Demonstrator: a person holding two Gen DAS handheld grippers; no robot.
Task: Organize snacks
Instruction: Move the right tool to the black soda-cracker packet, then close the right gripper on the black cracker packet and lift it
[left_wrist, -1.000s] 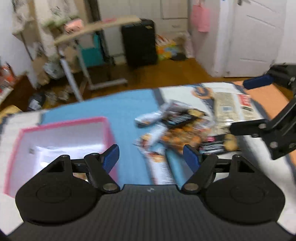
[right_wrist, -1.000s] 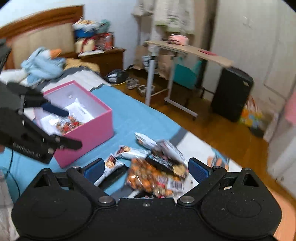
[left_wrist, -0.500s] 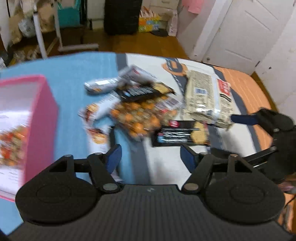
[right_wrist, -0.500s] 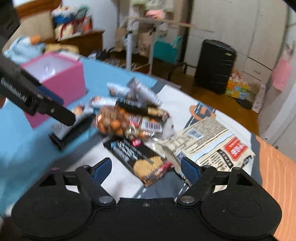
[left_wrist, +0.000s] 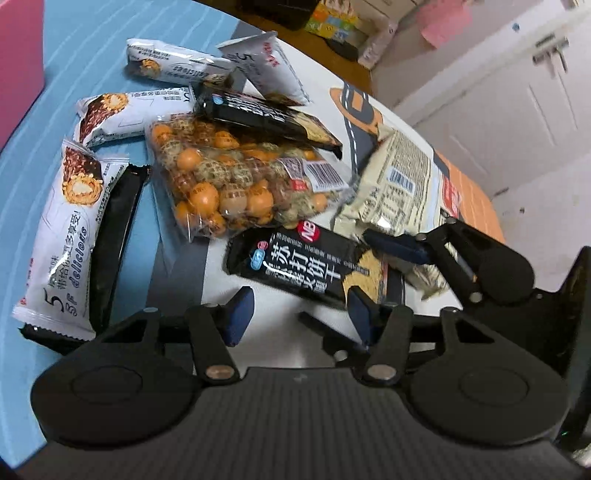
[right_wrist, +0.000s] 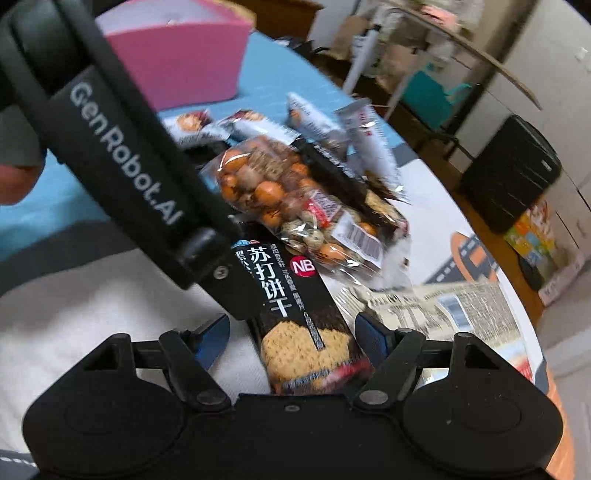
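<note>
Both grippers dropped from above the bed onto the snack pile. Left gripper (left_wrist: 299, 314) jaws just narrowed, nothing pinched; near edge of the black cracker pack (left_wrist: 306, 266) sits just beyond them. Right gripper (right_wrist: 295, 336) jaws straddle that pack's near end (right_wrist: 299, 332); contact unclear. Peanut bag (left_wrist: 236, 177) touches the pack's far end, white wafer bars (left_wrist: 62, 236) left, pink box (right_wrist: 184, 62) far left.
</note>
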